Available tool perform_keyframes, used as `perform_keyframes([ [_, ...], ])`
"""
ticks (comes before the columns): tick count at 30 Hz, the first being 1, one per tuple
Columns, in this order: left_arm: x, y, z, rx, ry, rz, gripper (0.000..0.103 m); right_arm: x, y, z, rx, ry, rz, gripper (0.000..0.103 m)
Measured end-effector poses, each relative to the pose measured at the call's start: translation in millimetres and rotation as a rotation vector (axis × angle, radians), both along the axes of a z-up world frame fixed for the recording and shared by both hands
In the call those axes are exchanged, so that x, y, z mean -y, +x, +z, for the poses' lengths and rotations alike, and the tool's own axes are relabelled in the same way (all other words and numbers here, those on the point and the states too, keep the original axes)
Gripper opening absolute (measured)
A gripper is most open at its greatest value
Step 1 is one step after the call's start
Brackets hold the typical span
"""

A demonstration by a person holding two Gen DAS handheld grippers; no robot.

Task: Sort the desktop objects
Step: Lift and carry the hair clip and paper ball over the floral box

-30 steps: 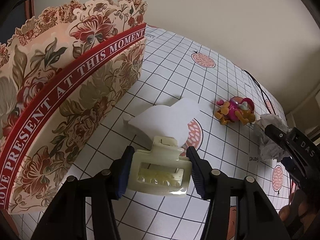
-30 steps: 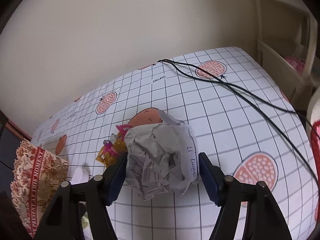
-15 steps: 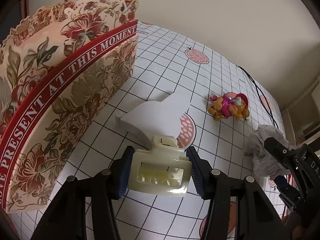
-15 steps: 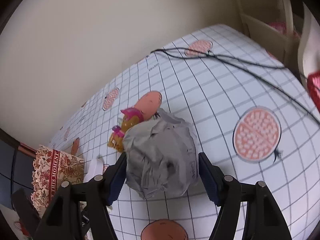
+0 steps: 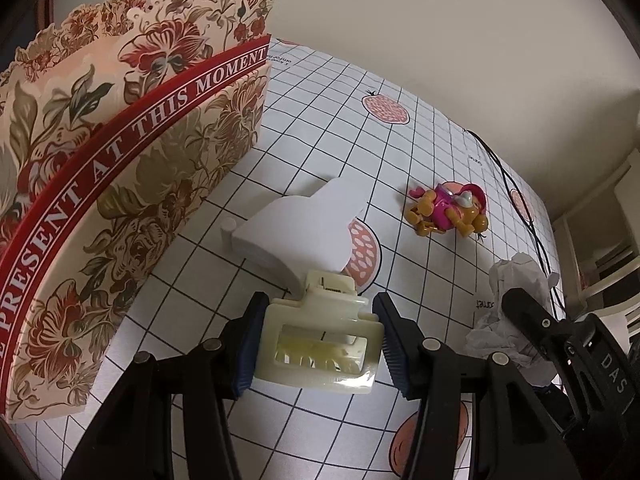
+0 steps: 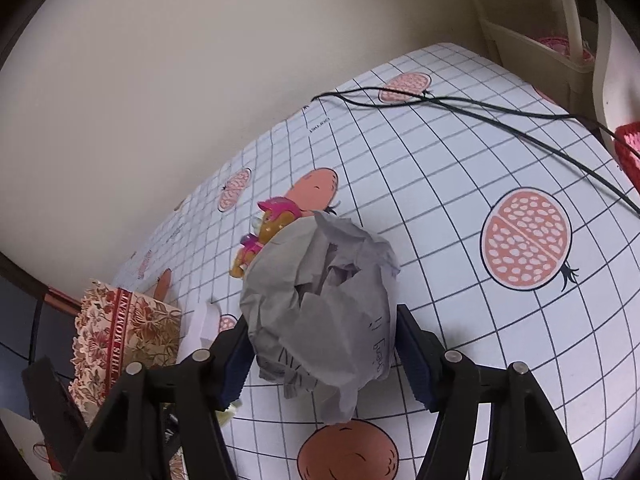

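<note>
Left gripper (image 5: 318, 346) clamped on the cream hair clip (image 5: 320, 350), low centre of its frame | floral box (image 5: 120, 184) fills the left | white plastic piece (image 5: 296, 228) just above the clip | right gripper (image 6: 322, 354) squeezing the crumpled paper (image 6: 320, 304), bottom centre | toy figure (image 6: 268, 232) peeks out behind it

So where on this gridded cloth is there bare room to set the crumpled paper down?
Widest bare stretch: right of the crumpled paper, between it and the black cable. A narrower strip lies between the toy figure and the wall. Crowded: the floral box, white plastic piece and hair claw sit close together.
</note>
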State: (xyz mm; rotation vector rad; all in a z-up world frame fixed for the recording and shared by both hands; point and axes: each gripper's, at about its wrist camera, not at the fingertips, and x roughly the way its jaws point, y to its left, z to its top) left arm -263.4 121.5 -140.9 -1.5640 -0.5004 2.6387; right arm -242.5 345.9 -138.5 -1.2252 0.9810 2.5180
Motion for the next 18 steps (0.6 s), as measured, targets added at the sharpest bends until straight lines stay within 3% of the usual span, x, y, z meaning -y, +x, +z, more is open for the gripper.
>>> perform_keyframes([
  [11,-1,2,13,-0.03,0.014,-0.004,0.055,6,6,40,-0.113,0.036,-0.015,0.068],
  [18,-1,13,52,-0.135,0.032,-0.008,0.055,13,18,89,-0.232,0.09,-0.029,0.068],
])
